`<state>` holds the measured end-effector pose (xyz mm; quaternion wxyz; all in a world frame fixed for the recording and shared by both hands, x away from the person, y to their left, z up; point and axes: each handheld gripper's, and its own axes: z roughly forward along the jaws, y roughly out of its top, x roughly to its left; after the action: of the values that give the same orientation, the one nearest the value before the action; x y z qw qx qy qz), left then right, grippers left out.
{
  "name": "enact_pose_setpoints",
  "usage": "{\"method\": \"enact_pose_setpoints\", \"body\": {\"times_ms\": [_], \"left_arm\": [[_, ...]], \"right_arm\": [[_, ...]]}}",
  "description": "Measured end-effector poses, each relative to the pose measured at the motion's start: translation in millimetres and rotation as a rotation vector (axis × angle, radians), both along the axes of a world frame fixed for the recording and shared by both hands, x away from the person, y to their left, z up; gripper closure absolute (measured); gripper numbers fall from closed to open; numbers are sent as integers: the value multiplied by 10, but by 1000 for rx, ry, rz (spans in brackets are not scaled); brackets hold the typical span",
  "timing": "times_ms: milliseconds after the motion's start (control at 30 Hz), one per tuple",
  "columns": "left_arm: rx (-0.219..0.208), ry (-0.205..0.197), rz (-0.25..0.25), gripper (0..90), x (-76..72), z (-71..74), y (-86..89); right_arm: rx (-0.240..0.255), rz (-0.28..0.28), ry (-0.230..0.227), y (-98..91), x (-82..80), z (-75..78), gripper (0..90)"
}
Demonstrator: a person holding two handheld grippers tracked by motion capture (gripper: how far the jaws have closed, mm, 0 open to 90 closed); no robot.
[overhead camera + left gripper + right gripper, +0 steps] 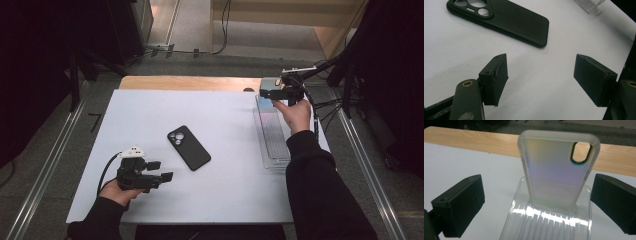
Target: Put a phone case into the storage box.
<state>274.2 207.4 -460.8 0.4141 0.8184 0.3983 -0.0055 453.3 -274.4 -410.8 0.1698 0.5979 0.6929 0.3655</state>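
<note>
Bright white table [150,115], dark surroundings, glare on clear tray [544,220].

One black phone [188,147], one iridescent phone case [557,171], one clear tray [272,142].

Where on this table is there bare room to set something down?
Bare white table lies left of the black phone, and between it and the clear rack. It is crowded at the far right, where the translucent case stands in the rack before the open right gripper.
</note>
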Motion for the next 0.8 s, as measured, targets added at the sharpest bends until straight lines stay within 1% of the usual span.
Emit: {"method": "enact_pose_setpoints", "body": {"times_ms": [100, 233, 267, 333, 400, 467, 500, 633, 667, 733, 800], "left_arm": [[-1, -2, 1, 274, 1, 1, -1], [-5, -1, 3, 275, 9, 1, 6], [-3, 0, 4, 274, 11, 1, 9], [-4, 4, 7, 274, 20, 0, 17], [-10, 15, 13, 274, 30, 0, 27], [-9, 12, 16, 274, 39, 2, 35], [-8, 14, 16, 274, 44, 7, 38], [-16, 8, 11, 274, 65, 21, 37], [-13, 7, 6, 274, 65, 19, 33], [-10, 6, 2, 274, 64, 20, 30], [-15, 3, 1, 274, 71, 32, 33]], "right_arm": [[9, 14, 9, 18, -90, 16, 0], [45, 33, 5, 32, -208, 36, 0], [67, 60, 7, 29, -251, 41, 0], [93, 89, 7, 32, -309, 43, 0], [100, 139, 15, 60, -387, 44, 0], [112, 176, 24, 86, -445, 39, 0], [120, 204, 16, 104, -494, 32, 0], [125, 257, 24, 182, -637, 20, 0], [126, 265, 22, 196, -662, 19, 0], [123, 301, 12, 233, -729, 24, 0], [116, 325, 11, 264, -782, 32, 0]]}}
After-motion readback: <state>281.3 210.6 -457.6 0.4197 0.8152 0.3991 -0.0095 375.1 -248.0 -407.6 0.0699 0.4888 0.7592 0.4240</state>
